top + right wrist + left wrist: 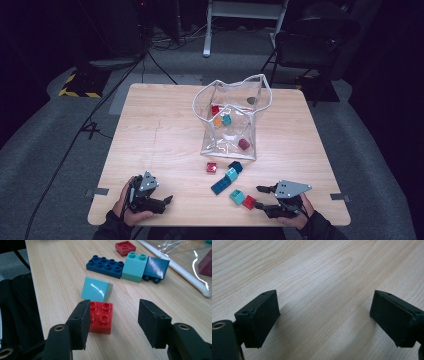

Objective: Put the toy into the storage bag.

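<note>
My right gripper (113,316) (258,198) is open low over the table's front right. A small red four-stud brick (101,317) (249,202) sits on the wood partly between its jaws, close against the left one, with a wide gap to the other. A pale teal sloped brick (96,289) (237,196) lies just beyond it. Farther on lie a long dark blue brick (105,265) (220,186), a teal brick (135,266) (231,175), a tipped dark blue brick (156,268) and a flat red brick (125,247) (211,167). My left gripper (324,312) (165,204) is open over bare wood at the front left.
A clear soft plastic bag (255,107) stands open at the table's middle back, holding several coloured bricks. Its white rim (185,275) runs near the loose bricks. The wooden table (160,130) has bare room on its left half. Chairs and cables stand beyond the far edge.
</note>
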